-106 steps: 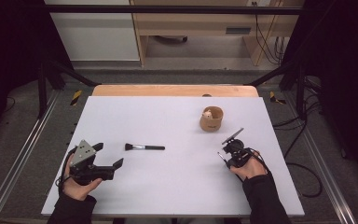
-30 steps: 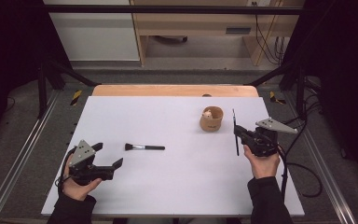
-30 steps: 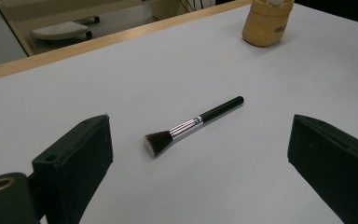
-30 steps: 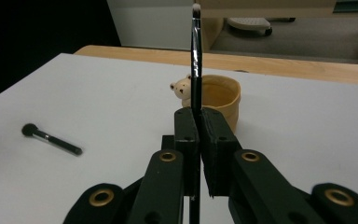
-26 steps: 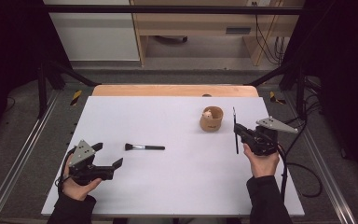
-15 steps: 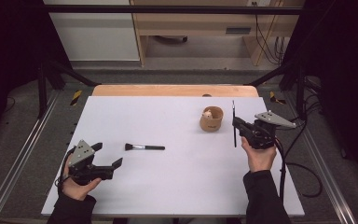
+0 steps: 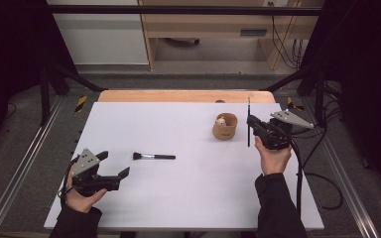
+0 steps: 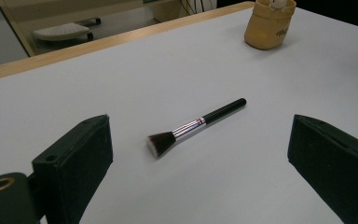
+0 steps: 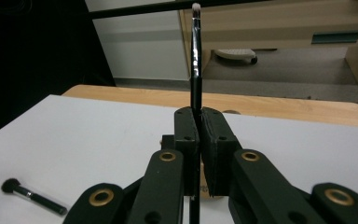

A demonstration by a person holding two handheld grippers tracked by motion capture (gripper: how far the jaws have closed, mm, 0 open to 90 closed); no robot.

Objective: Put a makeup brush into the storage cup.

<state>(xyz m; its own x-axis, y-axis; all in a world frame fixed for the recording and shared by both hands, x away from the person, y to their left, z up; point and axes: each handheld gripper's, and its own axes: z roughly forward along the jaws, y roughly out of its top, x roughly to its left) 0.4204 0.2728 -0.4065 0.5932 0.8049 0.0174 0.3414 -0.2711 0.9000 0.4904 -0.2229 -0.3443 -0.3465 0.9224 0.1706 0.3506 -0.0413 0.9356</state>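
My right gripper [image 7: 252, 124] is shut on a thin black brush [image 7: 248, 121], which stands upright, held above the table to the right of a small tan cup [image 7: 225, 126]. In the right gripper view the thin brush [image 9: 196, 60] rises from between the closed jaws with its pale tip up. A black makeup brush with a silver ferrule [image 7: 153, 156] lies flat on the white table [image 7: 188, 188], bristles to the left. My left gripper [image 7: 113, 168] rests open at the front left, and the makeup brush [image 8: 196, 126] lies ahead of its spread jaws.
The tan cup [image 8: 269, 24] holds something pale inside. A wooden strip [image 7: 183, 96] runs along the table's far edge. Metal rails [image 7: 15, 183] flank the table on both sides, and a cable [image 7: 322, 178] trails off the right side.
The right gripper has risen from the table's front right and moved back toward the cup, turning the thin brush upright. The left gripper and the makeup brush have stayed put.
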